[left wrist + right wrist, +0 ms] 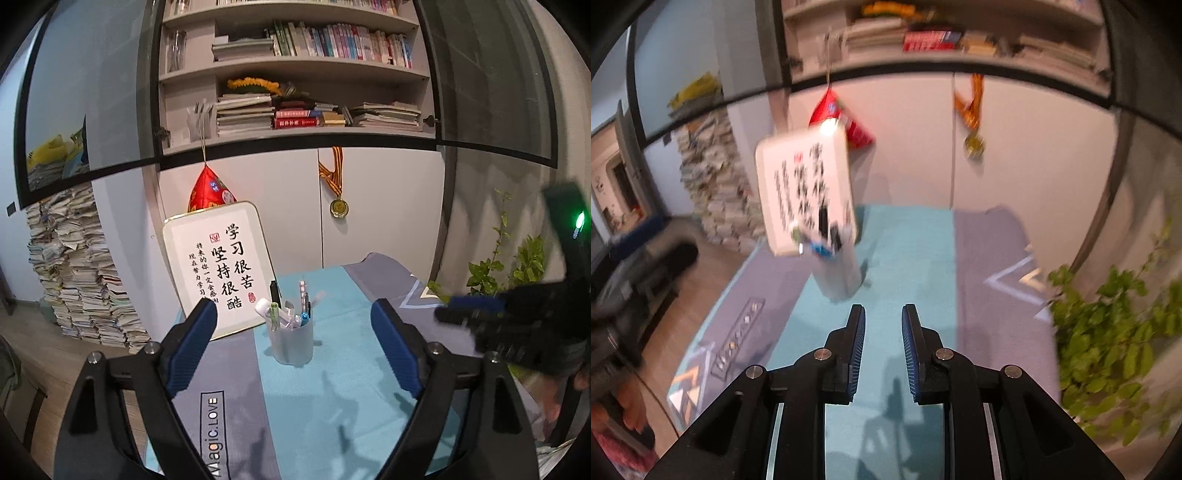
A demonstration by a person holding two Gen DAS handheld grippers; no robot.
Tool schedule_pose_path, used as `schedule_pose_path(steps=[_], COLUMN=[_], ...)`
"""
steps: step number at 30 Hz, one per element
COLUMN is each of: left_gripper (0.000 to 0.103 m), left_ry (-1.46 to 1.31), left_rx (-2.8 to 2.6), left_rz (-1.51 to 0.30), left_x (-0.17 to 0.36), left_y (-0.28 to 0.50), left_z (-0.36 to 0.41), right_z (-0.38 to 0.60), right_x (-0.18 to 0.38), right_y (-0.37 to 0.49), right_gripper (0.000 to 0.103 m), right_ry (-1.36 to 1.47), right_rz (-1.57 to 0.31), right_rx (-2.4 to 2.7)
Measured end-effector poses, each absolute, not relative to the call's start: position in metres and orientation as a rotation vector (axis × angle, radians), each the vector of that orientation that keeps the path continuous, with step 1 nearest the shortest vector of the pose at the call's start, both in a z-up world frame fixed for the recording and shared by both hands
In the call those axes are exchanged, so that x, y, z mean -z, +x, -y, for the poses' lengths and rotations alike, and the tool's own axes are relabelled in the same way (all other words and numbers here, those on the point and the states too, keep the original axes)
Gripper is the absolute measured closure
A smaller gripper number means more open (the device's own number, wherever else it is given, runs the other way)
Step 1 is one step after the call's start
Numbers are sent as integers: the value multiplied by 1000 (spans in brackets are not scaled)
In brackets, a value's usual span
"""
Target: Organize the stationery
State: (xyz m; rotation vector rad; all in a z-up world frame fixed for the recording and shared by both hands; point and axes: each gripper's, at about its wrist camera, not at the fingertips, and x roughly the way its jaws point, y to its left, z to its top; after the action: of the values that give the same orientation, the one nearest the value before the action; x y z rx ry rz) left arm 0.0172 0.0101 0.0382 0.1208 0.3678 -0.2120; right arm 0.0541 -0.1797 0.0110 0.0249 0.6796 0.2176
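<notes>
Pens stood in frosted pen cup [290, 341] on teal cloth [332, 387], at 12 o'clock from left gripper [293, 325], jaws spread wide, empty. Right gripper [883, 321]: jaws narrowly apart, empty; cup at 11 o'clock.

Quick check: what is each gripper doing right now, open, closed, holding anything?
Left gripper: open wide, holding nothing.
Right gripper: open with a narrow gap, holding nothing.

My left gripper [293, 325] is spread wide, holding nothing. My right gripper [883, 317], at its 3 o'clock, has jaws narrowly parted, empty.
</notes>
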Motion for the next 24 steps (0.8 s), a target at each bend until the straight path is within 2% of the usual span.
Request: schedule_pose_path(steps=[2, 3, 4, 6, 24], left_gripper=[13, 4, 1, 1, 1], left_ry=[108, 100, 96, 93, 80], left_rx=[207, 204, 201, 187, 189], left_rz=[-356, -346, -336, -301, -284], left_x=[-43, -46, -47, -50, -59], left_y=[8, 2, -3, -15, -56], left_z=[-11, -11, -11, -12, -11], right_z=[186, 190, 192, 197, 191], right_x=[-30, -39, -44, -54, -74], right_y=[38, 27, 19, -3, -65], right_gripper=[59, 41, 31, 29, 29], right_ry=[59, 89, 108, 140, 114], right_rz=[-613, -566, -535, -451, -388], right_rx=[-195, -178, -166, -135, -62])
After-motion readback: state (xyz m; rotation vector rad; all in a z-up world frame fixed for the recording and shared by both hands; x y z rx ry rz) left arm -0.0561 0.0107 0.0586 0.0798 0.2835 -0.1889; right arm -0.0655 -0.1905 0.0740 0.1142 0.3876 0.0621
